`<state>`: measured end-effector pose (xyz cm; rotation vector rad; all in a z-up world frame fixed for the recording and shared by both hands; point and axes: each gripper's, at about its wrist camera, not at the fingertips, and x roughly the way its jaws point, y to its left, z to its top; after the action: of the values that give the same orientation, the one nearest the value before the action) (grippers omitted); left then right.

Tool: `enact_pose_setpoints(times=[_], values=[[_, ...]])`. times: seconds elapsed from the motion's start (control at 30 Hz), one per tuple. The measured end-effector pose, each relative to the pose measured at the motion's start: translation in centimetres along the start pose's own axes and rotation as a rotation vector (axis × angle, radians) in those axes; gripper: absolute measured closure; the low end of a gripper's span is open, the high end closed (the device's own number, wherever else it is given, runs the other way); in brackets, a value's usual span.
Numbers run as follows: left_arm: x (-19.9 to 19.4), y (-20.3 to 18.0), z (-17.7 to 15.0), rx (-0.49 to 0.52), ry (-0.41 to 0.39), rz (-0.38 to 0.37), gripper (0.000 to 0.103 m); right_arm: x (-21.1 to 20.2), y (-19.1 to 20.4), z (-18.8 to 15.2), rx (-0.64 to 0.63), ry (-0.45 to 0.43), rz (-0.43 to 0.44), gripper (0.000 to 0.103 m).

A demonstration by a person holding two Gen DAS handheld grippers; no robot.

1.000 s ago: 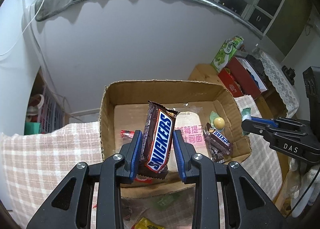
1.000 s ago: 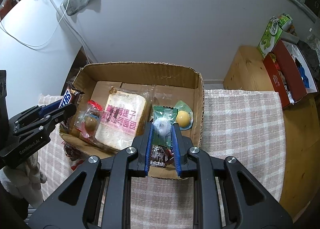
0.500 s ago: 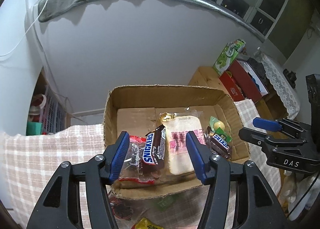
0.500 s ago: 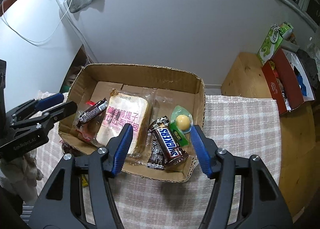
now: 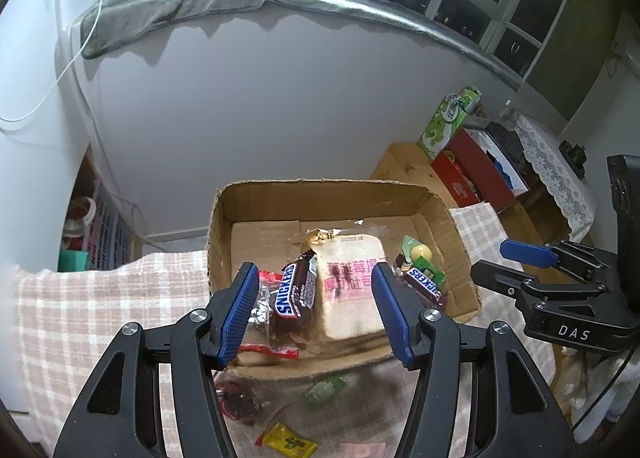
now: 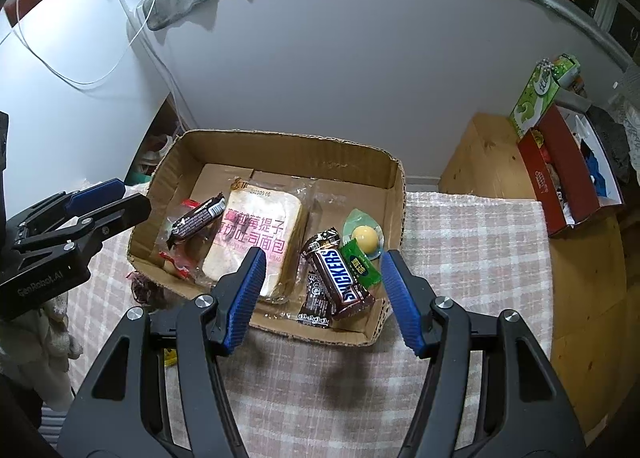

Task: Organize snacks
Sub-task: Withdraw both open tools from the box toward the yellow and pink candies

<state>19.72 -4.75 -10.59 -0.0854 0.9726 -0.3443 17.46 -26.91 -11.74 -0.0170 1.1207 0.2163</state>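
A shallow cardboard box (image 5: 320,193) (image 6: 280,145) sits on a checked cloth. Inside lie a bagged bread slice (image 5: 352,290) (image 6: 256,238), a Snickers bar (image 5: 294,294) (image 6: 198,217) at its left, another Snickers bar (image 5: 424,286) (image 6: 340,278) at its right, a green packet (image 6: 362,264) and a yellow jelly cup (image 6: 365,236). My left gripper (image 5: 314,310) is open and empty above the box's near left part. My right gripper (image 6: 322,298) is open and empty above the box's near right edge.
Loose snacks lie on the cloth in front of the box: a yellow packet (image 5: 288,444), a green sweet (image 5: 322,390) and a red-wrapped one (image 5: 236,404). A wooden cabinet (image 6: 492,161) with a red box (image 6: 560,173) and a green carton (image 6: 536,97) stands to the right.
Both grippers opened. The left one let its Snickers bar drop into the box's left side; the right one let the green packet drop at the right. Both have drawn back a little.
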Motion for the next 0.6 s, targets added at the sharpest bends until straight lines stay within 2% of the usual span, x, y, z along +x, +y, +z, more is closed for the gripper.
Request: enact_pose_setpoints(times=[0.37, 0.6], values=[[-4.2, 2.2, -2.4, -0.057, -0.036, -0.012, 0.045, -1.9, 0.4, -2.5, -0.005, 0.0, 0.054, 0.04], [-6.9, 4.9, -5.8, -0.112, -0.031, 0.025, 0.045, -3.5, 2.1, -5.0, -0.098, -0.067, 0.074, 0.04]])
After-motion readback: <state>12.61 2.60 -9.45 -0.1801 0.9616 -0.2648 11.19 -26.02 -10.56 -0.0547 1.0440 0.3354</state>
